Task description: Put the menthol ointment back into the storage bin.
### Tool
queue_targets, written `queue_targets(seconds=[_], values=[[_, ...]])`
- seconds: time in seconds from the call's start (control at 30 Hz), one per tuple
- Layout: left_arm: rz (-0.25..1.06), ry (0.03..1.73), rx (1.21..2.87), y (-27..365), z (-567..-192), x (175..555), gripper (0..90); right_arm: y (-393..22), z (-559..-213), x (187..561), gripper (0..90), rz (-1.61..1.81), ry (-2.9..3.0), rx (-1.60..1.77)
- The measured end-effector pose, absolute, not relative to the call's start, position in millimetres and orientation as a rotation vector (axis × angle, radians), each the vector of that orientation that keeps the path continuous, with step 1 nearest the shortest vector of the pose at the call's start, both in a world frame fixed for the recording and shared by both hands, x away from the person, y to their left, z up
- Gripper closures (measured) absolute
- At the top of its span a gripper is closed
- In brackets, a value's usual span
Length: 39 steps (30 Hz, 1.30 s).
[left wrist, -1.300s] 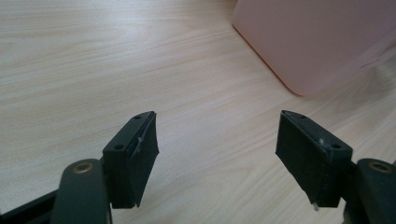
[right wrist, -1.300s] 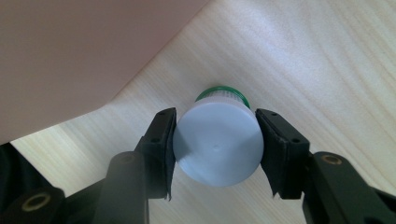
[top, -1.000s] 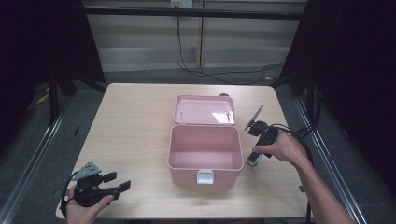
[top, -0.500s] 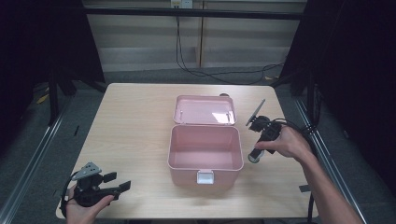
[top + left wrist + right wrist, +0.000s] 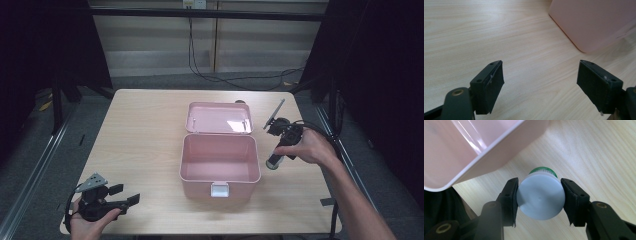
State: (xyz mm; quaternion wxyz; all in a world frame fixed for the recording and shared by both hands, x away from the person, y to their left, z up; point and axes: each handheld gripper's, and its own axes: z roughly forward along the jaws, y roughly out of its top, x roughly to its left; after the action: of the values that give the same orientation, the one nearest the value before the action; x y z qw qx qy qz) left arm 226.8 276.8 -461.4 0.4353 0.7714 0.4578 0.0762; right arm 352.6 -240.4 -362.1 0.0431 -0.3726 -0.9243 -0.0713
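An open pink box (image 5: 220, 176) sits mid-table with its lid (image 5: 218, 118) laid flat behind it. My right gripper (image 5: 275, 156) points down just beyond the box's right wall, shut on a small bottle (image 5: 272, 162). In the right gripper view its jaws press both sides of the bottle's white cap (image 5: 540, 197), a green rim (image 5: 542, 169) shows below the cap, and the box's pink rim (image 5: 499, 152) runs above it. My left gripper (image 5: 126, 194) rests open at the table's near left corner. Bare wood lies between its fingertips (image 5: 489, 85), and the box's corner (image 5: 594, 22) is ahead to the right.
A small dark object (image 5: 241, 102) peeks out behind the lid. The right gripper's cable (image 5: 320, 131) loops off toward the table's right edge. Bare wooden tabletop (image 5: 140, 135) spreads left of the box. Dark frame posts flank the table.
My right gripper, holding the bottle, has drifted slightly away from me along the box's right wall. The left gripper has stayed put.
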Motion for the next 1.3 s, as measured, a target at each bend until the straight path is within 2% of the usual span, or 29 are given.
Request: queue_targets(seconds=[0.87, 1.3], values=[[0.185, 1.143, 1.927, 275.8, -462.4, 227.2, 21.6, -229.1, -301.4, 352.3, 50.9, -0.307, -2.909, -1.078], [0.189, 1.140, 1.935, 274.8, -462.3, 226.9, 21.8, -199.1, -285.7, 353.8, 50.9, -0.346, -2.954, -0.976]])
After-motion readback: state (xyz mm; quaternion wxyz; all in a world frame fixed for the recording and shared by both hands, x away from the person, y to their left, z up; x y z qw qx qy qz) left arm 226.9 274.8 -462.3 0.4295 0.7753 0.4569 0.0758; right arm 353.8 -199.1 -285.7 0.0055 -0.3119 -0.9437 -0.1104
